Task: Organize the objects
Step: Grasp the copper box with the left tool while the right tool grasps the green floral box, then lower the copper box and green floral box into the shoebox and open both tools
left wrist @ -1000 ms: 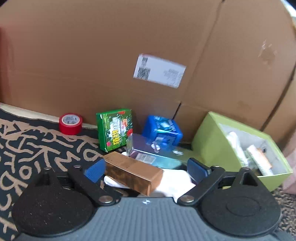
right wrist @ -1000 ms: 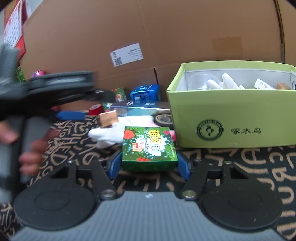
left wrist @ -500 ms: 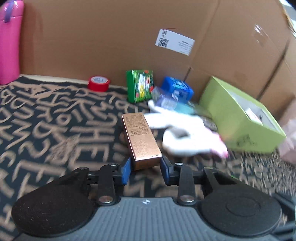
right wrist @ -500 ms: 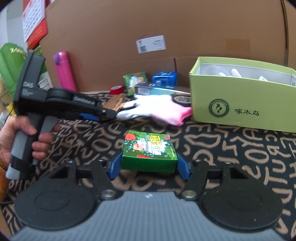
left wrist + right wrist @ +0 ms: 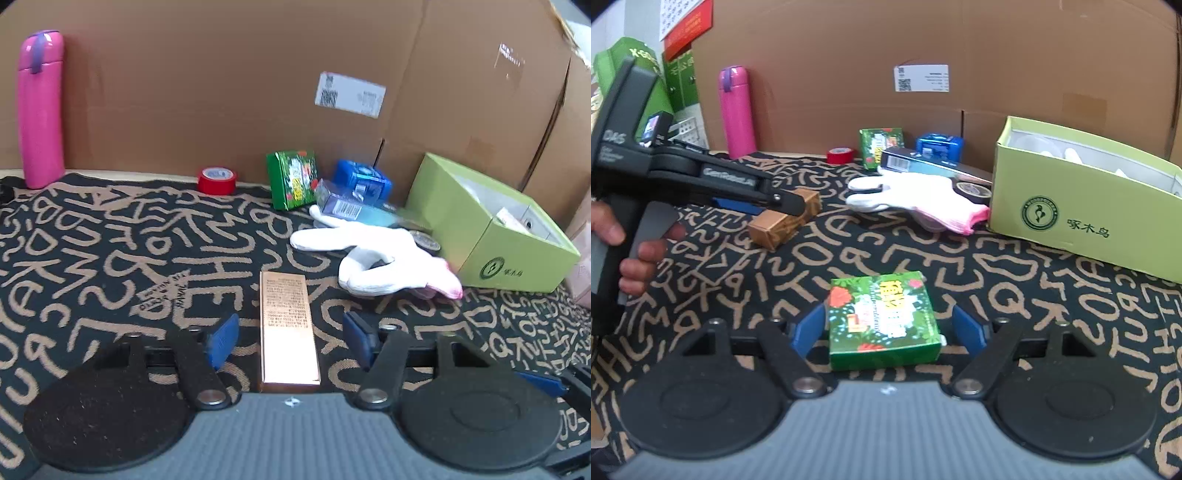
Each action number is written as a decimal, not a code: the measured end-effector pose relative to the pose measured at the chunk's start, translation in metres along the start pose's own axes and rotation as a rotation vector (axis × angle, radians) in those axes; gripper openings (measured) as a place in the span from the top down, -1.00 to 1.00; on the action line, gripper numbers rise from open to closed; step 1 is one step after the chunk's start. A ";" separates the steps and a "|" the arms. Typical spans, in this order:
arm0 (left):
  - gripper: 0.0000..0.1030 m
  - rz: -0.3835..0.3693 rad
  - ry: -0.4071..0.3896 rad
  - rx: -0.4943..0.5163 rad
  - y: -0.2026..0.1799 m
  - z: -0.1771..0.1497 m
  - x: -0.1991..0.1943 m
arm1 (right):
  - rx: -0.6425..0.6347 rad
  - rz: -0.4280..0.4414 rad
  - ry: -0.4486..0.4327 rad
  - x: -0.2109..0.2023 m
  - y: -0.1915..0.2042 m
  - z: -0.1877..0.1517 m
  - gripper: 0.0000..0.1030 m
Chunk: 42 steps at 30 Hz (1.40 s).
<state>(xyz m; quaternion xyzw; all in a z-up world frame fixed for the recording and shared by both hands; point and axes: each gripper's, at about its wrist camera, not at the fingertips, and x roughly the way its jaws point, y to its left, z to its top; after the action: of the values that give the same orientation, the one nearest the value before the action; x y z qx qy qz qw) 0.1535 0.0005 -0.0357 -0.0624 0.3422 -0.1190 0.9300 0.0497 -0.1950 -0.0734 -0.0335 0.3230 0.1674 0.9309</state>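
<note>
A copper box [image 5: 287, 325] lies on the patterned mat between the open jaws of my left gripper [image 5: 291, 338]; neither pad touches it. It also shows in the right wrist view [image 5: 783, 219], with the left gripper [image 5: 792, 205] over it. A green box with red flowers [image 5: 882, 319] lies on the mat between the spread jaws of my right gripper [image 5: 890, 328]; small gaps show on both sides. A lime green open box [image 5: 491, 225] [image 5: 1082, 206] holding several items stands at the right.
A white glove with a pink cuff [image 5: 373, 254] [image 5: 916, 199] lies mid-mat by a long blue box [image 5: 931, 168] and a tape roll [image 5: 973, 190]. At the cardboard wall: a second green box [image 5: 293, 179], a blue box [image 5: 362, 181], red tape [image 5: 217, 180], a pink bottle [image 5: 40, 107].
Both grippers pulled back from the pile carrying their boxes, set them down on the mat and opened. The copper box and the green box now lie free between the jaws.
</note>
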 end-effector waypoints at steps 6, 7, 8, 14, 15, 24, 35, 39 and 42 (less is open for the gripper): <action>-0.03 0.009 0.007 -0.009 -0.001 -0.003 0.003 | -0.008 0.009 0.009 0.006 0.000 0.001 -0.47; -0.03 0.010 0.009 -0.007 -0.001 -0.002 0.005 | -0.008 0.012 0.011 0.007 0.001 0.001 -0.47; -0.03 0.009 0.010 -0.003 -0.001 -0.002 0.006 | -0.007 0.015 0.012 0.008 0.001 0.001 -0.47; 0.22 0.021 0.016 0.038 -0.006 -0.002 0.006 | 0.000 0.033 0.023 0.014 0.002 0.000 -0.37; 0.22 0.023 0.011 0.039 -0.007 -0.003 0.006 | 0.000 0.030 0.020 0.014 0.002 -0.001 -0.34; 0.35 -0.028 0.033 0.074 -0.016 -0.005 -0.006 | 0.001 0.042 0.006 0.005 -0.001 -0.002 -0.21; 0.35 -0.258 -0.052 0.148 -0.088 0.032 -0.033 | 0.008 -0.071 -0.140 -0.046 -0.046 0.027 -0.20; 0.35 -0.329 -0.101 0.187 -0.126 0.053 -0.035 | -0.001 -0.166 -0.217 -0.068 -0.074 0.047 -0.20; 0.35 -0.355 -0.132 0.200 -0.153 0.070 -0.031 | -0.002 -0.237 -0.266 -0.079 -0.093 0.061 -0.20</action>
<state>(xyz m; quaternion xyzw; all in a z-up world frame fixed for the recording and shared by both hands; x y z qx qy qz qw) 0.1489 -0.1368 0.0671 -0.0367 0.2507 -0.3098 0.9164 0.0590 -0.2953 0.0188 -0.0495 0.1907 0.0599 0.9786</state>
